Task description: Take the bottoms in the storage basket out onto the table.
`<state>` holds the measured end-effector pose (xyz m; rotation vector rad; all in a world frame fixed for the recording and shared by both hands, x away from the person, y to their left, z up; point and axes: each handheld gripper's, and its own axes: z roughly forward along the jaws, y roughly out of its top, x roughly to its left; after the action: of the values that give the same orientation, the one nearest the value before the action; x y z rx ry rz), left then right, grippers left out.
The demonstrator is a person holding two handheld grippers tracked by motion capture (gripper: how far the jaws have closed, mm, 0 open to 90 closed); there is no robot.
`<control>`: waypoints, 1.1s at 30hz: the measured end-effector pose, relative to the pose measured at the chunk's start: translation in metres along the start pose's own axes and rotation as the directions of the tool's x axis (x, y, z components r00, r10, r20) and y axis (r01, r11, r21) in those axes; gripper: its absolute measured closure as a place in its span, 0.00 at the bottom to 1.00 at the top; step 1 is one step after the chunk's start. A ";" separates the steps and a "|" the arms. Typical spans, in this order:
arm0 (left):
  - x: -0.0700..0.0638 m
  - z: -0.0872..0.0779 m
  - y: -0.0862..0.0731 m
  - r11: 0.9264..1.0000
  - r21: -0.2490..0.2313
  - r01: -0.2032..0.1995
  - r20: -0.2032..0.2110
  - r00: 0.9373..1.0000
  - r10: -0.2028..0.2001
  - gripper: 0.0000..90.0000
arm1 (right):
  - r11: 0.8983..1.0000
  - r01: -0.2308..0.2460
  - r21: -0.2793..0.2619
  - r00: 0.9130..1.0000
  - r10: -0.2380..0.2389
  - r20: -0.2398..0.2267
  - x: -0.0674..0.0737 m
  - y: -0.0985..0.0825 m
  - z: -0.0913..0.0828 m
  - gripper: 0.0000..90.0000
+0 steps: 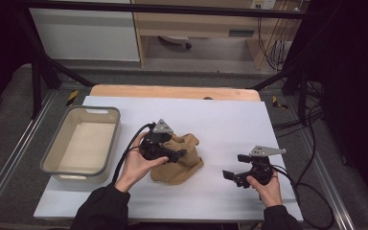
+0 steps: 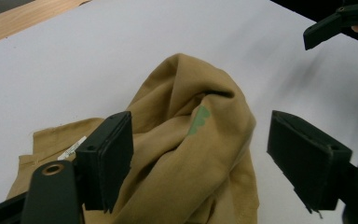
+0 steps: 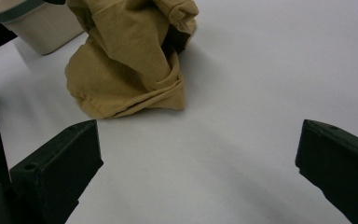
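Observation:
A crumpled tan cloth [image 1: 186,166] lies in a heap near the middle of the white table [image 1: 230,122]. My left gripper [image 1: 181,152] hovers just over the heap's left part, held in the left hand. In the left gripper view its jaws stand wide apart on either side of the cloth [image 2: 191,154], and the pads do not press on it. A small green mark and a white label show on the fabric. My right gripper [image 1: 235,166] rests low to the right of the cloth, open and holding nothing. The right gripper view looks across bare table to the cloth [image 3: 126,60].
A beige plastic bin [image 1: 57,143] stands at the table's left side, its corner seen beyond the cloth [image 3: 37,23]. A wooden strip [image 1: 172,91] runs along the far edge. Cables trail from both grippers. Metal frame rails border the table.

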<state>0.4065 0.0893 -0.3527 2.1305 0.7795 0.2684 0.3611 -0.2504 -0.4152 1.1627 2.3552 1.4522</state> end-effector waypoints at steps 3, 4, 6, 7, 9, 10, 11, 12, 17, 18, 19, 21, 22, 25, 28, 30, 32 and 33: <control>0.000 -0.004 0.000 1.000 0.002 -0.003 0.008 1.000 0.003 0.21 | 1.000 0.000 0.000 1.000 0.000 0.000 0.000 0.000 0.000 0.01; 0.000 -0.005 0.000 1.000 0.004 -0.005 0.010 1.000 0.005 0.19 | 1.000 0.001 0.000 1.000 -0.001 0.000 0.000 0.000 0.000 0.01; -0.001 -0.007 -0.001 1.000 0.010 -0.013 0.008 1.000 0.013 0.17 | 1.000 0.000 -0.001 1.000 0.000 0.000 0.000 0.000 0.000 0.01; -0.001 -0.008 -0.001 1.000 0.010 -0.016 0.007 1.000 0.016 0.16 | 1.000 0.001 0.000 1.000 -0.001 0.000 0.000 0.000 0.000 0.01; -0.001 -0.010 -0.002 1.000 0.005 -0.014 0.006 1.000 0.014 0.15 | 1.000 0.001 0.001 1.000 -0.001 0.000 0.000 0.000 0.000 0.01; 0.000 -0.012 -0.003 1.000 0.001 -0.012 0.009 1.000 0.012 0.15 | 1.000 0.000 0.001 1.000 0.000 0.001 0.000 0.000 0.000 0.01; 0.000 -0.012 -0.003 1.000 0.001 -0.013 0.010 1.000 0.013 0.14 | 1.000 0.000 0.000 1.000 0.000 0.000 0.000 0.000 0.000 0.01; 0.000 -0.013 -0.004 1.000 0.002 -0.014 0.007 1.000 0.014 0.14 | 1.000 0.002 -0.001 1.000 -0.002 0.000 0.000 0.000 0.000 0.01; 0.003 -0.017 -0.009 1.000 0.009 -0.014 0.002 1.000 0.014 0.11 | 1.000 0.001 -0.002 1.000 -0.001 0.001 0.000 0.000 0.000 0.01; 0.003 -0.018 -0.010 1.000 0.010 -0.016 0.001 1.000 0.016 0.10 | 1.000 0.000 -0.001 1.000 0.000 0.001 0.000 0.000 0.000 0.01; 0.004 -0.019 -0.011 1.000 0.010 -0.018 -0.004 1.000 0.019 0.10 | 1.000 -0.001 -0.001 1.000 0.001 0.001 0.000 0.000 0.000 0.01; 0.005 -0.022 -0.013 1.000 0.005 -0.016 -0.012 1.000 0.016 0.09 | 1.000 0.001 0.001 1.000 -0.001 0.002 0.000 0.000 0.000 0.01; 0.005 -0.023 -0.014 1.000 0.003 -0.016 -0.016 1.000 0.016 0.09 | 1.000 0.000 0.003 1.000 0.000 0.002 0.000 0.000 0.000 0.01; 0.007 -0.028 -0.017 1.000 -0.001 -0.019 -0.029 0.999 0.019 0.08 | 1.000 0.001 0.001 1.000 -0.001 0.002 0.000 0.000 0.000 0.01; 0.008 -0.032 -0.020 1.000 -0.001 -0.018 -0.035 0.999 0.018 0.08 | 1.000 0.004 0.001 1.000 -0.004 0.002 0.000 0.000 0.000 0.01; 0.010 -0.034 -0.023 1.000 -0.002 -0.020 -0.041 0.999 0.019 0.08 | 1.000 0.001 0.003 1.000 -0.001 0.001 0.000 0.000 0.000 0.01; 0.011 -0.036 -0.026 1.000 -0.004 -0.018 -0.048 0.999 0.018 0.08 | 1.000 0.002 0.004 1.000 -0.002 0.002 0.000 0.000 0.000 0.01; 0.011 -0.037 -0.027 1.000 -0.003 -0.018 -0.049 0.999 0.018 0.08 | 1.000 0.004 0.003 1.000 -0.004 0.002 0.000 0.000 0.000 0.01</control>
<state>0.3872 0.1326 -0.3510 2.1351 0.7882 0.3324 0.3612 -0.2504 -0.4156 1.1594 2.3576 1.4460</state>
